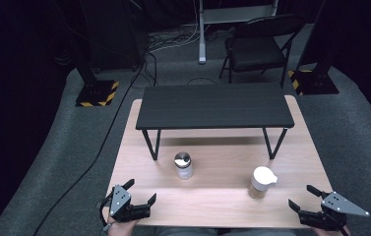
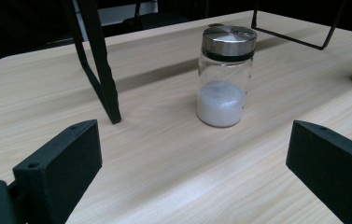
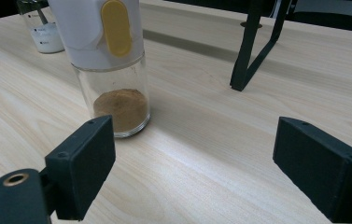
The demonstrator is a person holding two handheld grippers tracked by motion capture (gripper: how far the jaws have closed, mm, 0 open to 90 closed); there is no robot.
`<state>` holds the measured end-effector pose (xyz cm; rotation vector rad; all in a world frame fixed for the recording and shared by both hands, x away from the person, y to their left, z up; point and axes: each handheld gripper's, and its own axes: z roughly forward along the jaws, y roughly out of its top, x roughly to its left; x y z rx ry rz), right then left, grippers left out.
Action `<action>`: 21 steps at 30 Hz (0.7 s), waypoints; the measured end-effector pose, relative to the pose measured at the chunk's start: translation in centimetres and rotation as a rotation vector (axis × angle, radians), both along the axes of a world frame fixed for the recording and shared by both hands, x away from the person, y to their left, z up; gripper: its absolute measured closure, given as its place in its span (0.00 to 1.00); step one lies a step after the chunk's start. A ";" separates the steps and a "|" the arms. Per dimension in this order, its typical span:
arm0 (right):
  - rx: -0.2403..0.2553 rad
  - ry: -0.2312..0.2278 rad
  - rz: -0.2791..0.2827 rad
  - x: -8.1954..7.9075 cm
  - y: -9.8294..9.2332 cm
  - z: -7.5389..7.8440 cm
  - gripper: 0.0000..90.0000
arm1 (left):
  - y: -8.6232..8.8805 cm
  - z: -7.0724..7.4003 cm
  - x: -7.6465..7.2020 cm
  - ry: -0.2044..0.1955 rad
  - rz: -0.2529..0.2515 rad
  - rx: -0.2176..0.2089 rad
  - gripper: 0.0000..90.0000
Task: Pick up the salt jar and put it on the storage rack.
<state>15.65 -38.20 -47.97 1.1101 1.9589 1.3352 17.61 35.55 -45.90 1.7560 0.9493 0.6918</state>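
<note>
Jars are being approached, it seems, one by each gripper, and nothing is gripped yet. The left gripper is held at the near left edge of the table with its jaws spread wide and empty; the right gripper is held at the near right corner, jaws likewise spread and empty. The salt jar, glass with a metal lid and white powder in its bottom, stands upright near the middle of the table, ahead of the left gripper and well apart from it. The spice jar, with a white cap and brown powder, stands upright near the right gripper, just ahead and to its left.

For a good grasp, each jar should be centred between the jaws first, and the glass body should be taken below the cap, level, so that the jar is not tipped. In the right gripper view the spice jar is seen off toward one jaw, so a sideways correction is probably needed.

Pale wood grain is shown by the tabletop. A black shelf on thin legs is set at the far half. A grey carpet, a folding chair and trailing cables are seen beyond.
</note>
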 end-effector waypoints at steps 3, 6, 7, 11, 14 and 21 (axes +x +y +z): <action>0.001 0.002 0.001 0.1 0.0 0.0 0.13 | -0.2 0.0 0.2 0.005 -0.011 0.007 0.03; 0.001 0.003 0.003 0.1 0.0 0.0 0.13 | -0.4 0.1 0.4 0.011 -0.024 0.008 0.03; 0.002 0.003 0.004 0.1 0.0 0.0 0.13 | -0.4 0.1 0.5 0.014 -0.030 0.010 0.03; 0.004 0.003 0.006 0.1 0.0 0.0 0.13 | -0.8 0.1 0.7 0.018 -0.038 0.008 0.03; 0.004 0.005 0.007 0.1 0.1 0.0 0.13 | -1.0 0.1 1.1 0.026 -0.048 0.002 0.03; 0.003 0.003 0.005 0.1 0.0 0.0 0.13 | -1.5 0.0 2.2 0.041 -0.062 -0.021 0.03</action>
